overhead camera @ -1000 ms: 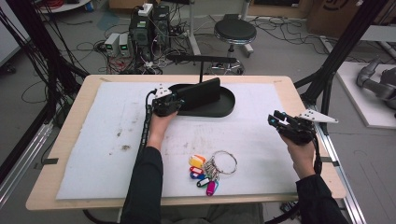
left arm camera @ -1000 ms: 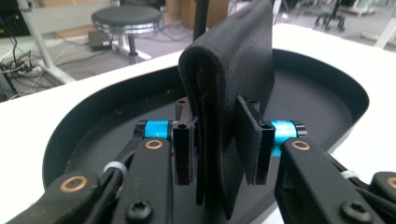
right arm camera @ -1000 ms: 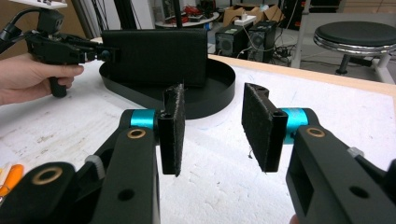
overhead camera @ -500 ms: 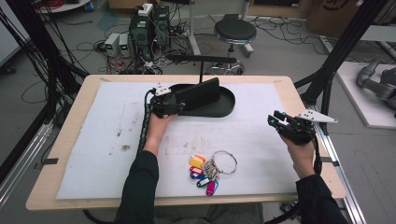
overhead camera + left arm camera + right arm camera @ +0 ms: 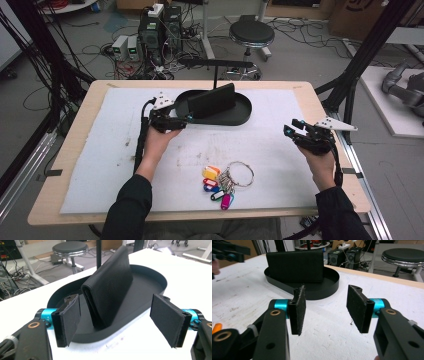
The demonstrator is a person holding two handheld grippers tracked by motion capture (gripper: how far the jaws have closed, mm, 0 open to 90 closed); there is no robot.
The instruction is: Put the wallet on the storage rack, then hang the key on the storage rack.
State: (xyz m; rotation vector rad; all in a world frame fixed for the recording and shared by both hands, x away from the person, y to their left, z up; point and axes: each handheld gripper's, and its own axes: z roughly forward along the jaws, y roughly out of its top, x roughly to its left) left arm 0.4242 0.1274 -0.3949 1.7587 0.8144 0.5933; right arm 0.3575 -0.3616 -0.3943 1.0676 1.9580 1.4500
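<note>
The wallet [image 5: 110,287] was just let go in the tray [image 5: 150,287] by the opening, empty L gripper [image 5: 120,320]; R gripper [image 5: 325,308], opening and empty too, is prob. needed next at the keys [image 5: 226,182].

From above, the upright black wallet [image 5: 212,100] hides part of the far wall of the black oval tray [image 5: 245,117] in which it stands. Along my left gripper [image 5: 115,322], the wallet's lower edge is hidden behind the tray's near rim, and whether it touches the tray floor there I cannot tell. The picture's bottom edge cuts off both of my jaw arms in that view. Along my right gripper [image 5: 325,305], the wallet screens the tray's far wall. The bunch of key tags [image 5: 220,185], well nearer me than the tray, is too small for any lettering to be read.
</note>
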